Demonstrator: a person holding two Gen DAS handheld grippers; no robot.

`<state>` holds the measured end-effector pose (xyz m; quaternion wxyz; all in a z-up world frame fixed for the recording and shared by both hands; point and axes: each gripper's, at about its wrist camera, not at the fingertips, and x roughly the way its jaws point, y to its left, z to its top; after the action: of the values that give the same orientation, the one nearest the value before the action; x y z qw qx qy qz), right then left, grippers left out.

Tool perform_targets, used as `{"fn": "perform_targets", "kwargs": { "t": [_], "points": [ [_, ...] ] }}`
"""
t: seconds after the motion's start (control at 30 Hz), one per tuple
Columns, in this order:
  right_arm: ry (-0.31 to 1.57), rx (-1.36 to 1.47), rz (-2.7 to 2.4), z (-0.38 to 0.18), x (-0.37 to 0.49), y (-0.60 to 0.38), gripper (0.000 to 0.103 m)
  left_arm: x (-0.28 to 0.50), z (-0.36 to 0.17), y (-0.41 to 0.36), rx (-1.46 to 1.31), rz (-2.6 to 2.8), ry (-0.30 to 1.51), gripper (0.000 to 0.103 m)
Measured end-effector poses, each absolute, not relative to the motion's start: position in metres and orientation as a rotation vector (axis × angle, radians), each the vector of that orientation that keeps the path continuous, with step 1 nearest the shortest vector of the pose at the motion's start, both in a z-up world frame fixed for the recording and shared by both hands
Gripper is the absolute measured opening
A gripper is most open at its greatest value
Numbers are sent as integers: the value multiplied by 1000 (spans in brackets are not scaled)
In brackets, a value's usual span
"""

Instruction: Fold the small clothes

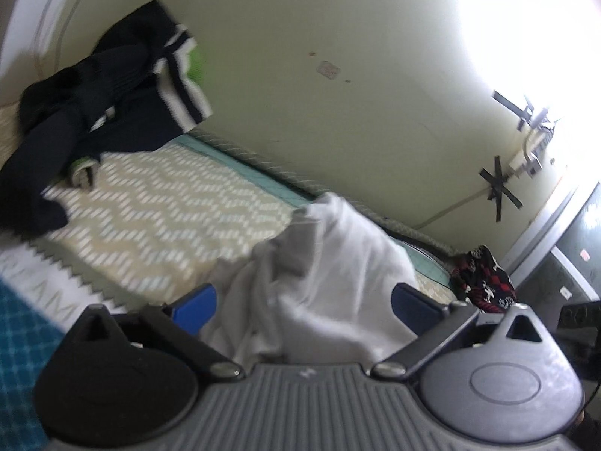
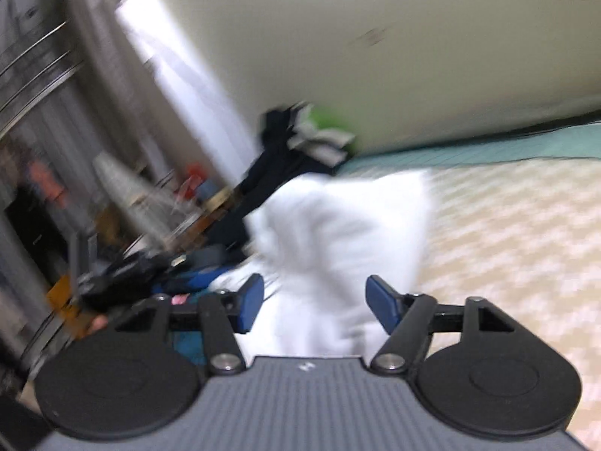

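Here, a crumpled white cotton garment (image 1: 323, 282) is bunching up on a bed covered with a cream-and-white zigzag-patterned blanket (image 1: 161, 203), and both tongs are reaching around it. In the left wrist view, the left gripper (image 1: 304, 302) is standing with its blue-padded fingers (image 1: 195, 302) spread wide, the white cloth lying between them and spilling toward the camera; neither pad is visibly pressing the fabric, so the jaws are sitting released around it. In the right wrist view, heavily blurred, the right gripper (image 2: 314, 302) is likewise standing parted, its blue pads (image 2: 251, 302) flanking the white garment (image 2: 338, 233), which is rising in a soft peak ahead of them; whether a pad is touching the cloth I cannot tell.

Farther along the bed, against the pale green wall (image 1: 338, 56), a heap of dark navy clothes with white stripes and a bright green patch (image 1: 112, 105) is lying well apart from the white piece. A small red, black and white patterned cloth (image 1: 482, 282) is sitting near the wall beside the right finger in the left view. A teal sheet edge (image 2: 488, 150) is showing along the wall.
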<state>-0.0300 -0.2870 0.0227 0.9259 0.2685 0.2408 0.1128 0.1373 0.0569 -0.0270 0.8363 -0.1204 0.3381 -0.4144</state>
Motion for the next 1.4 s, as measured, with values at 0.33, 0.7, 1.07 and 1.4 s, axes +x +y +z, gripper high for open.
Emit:
{"fn": "perform_targets", "kwargs": {
  "t": [0.33, 0.7, 1.07, 1.4],
  "points": [
    [474, 464, 264, 39, 49, -255, 45, 130, -26, 21, -81, -793, 681, 92],
    [671, 283, 295, 5, 129, -212, 48, 135, -59, 41, -67, -735, 769, 35],
    [453, 348, 255, 26, 46, -234, 55, 137, -66, 49, -128, -712, 743, 67],
    [527, 657, 120, -12, -29, -309, 74, 140, -68, 51, -193, -789, 762, 103]
  ]
}}
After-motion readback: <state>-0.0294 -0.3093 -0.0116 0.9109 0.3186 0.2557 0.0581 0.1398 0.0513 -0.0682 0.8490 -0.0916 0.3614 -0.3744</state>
